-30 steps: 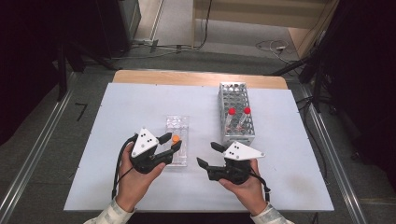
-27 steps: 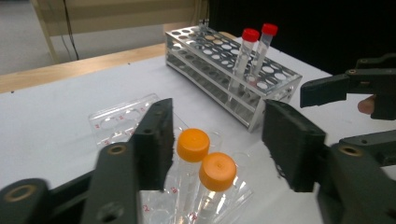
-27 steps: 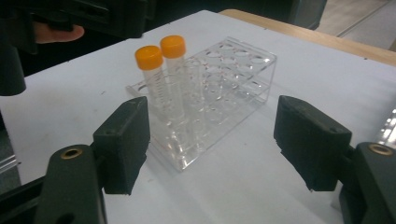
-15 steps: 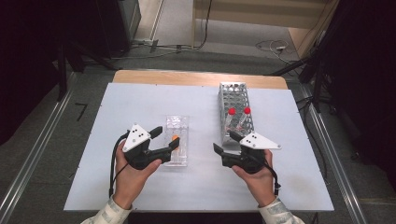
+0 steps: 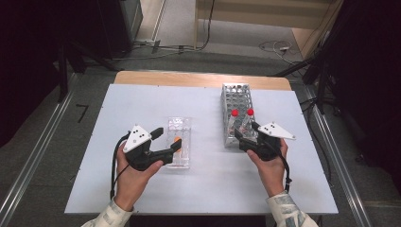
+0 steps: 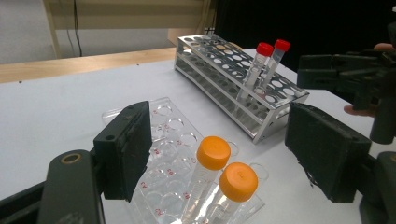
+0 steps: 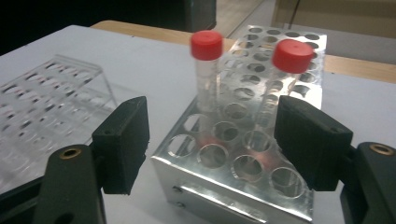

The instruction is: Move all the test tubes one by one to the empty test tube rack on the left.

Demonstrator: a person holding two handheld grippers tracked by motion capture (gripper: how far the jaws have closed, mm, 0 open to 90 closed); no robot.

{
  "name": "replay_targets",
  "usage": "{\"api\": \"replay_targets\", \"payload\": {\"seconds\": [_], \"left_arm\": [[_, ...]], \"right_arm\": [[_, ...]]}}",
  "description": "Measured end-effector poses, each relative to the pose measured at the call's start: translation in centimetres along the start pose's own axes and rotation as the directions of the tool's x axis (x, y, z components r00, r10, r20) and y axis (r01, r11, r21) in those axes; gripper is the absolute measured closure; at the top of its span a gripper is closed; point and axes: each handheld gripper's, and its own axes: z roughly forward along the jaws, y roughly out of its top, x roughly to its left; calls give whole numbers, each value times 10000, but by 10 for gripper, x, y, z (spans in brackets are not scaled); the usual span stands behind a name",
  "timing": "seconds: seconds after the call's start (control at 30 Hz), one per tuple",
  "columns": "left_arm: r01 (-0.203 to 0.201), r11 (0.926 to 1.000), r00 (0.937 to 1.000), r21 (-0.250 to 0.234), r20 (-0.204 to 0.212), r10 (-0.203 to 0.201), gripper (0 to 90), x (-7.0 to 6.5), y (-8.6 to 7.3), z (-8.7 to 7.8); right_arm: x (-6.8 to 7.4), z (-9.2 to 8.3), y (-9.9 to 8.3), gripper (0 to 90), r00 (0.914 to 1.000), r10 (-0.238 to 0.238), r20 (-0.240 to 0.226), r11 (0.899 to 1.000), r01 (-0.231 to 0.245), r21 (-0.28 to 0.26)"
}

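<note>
Two orange-capped tubes (image 6: 213,154) (image 6: 238,183) stand in a clear plastic rack (image 6: 170,140), seen in the high view as the clear rack (image 5: 179,127) at the table's middle. My left gripper (image 6: 224,151) (image 5: 169,140) has just been opening; its jaws stand apart on either side of the tubes without touching them. Two red-capped tubes (image 7: 207,46) (image 7: 292,56) stand in a metal rack (image 7: 243,172) (image 5: 235,94). My right gripper (image 7: 212,140) (image 5: 246,132) is open at that rack's near end, with the red-capped tubes between and beyond its jaws.
The white table (image 5: 142,99) has bare room to the left and along the front edge. A wooden strip (image 5: 198,79) runs along its far side. The other hand's gripper (image 6: 355,84) shows at the right of the left gripper view.
My left gripper's jaws have opened away from the orange-capped tubes. My right gripper has moved right and away from the person, up to the near end of the metal rack.
</note>
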Motion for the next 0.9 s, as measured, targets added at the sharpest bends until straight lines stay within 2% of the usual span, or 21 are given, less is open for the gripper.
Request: {"api": "replay_targets", "payload": {"seconds": [0.1,0.33,0.53,0.8,0.9], "left_arm": [[50,10000,10000,-9,15,-50,236,0,0,0],[63,10000,10000,-8,54,-63,237,0,0,1],[121,9999,9999,-26,38,-121,237,1,-1,0],[102,9999,9999,93,98,-103,237,0,-2,3],[121,9999,9999,92,112,-122,237,0,-2,3]], "right_arm": [[-7,6,3,259,9991,78,409,10000,-78,-8],[-19,21,7,335,9959,32,903,9999,-43,121],[-26,33,4,441,9951,141,980,9993,-175,335],[-26,41,3,585,9967,43,810,9994,-71,348],[-26,43,2,611,9971,59,752,9991,-90,406]]}}
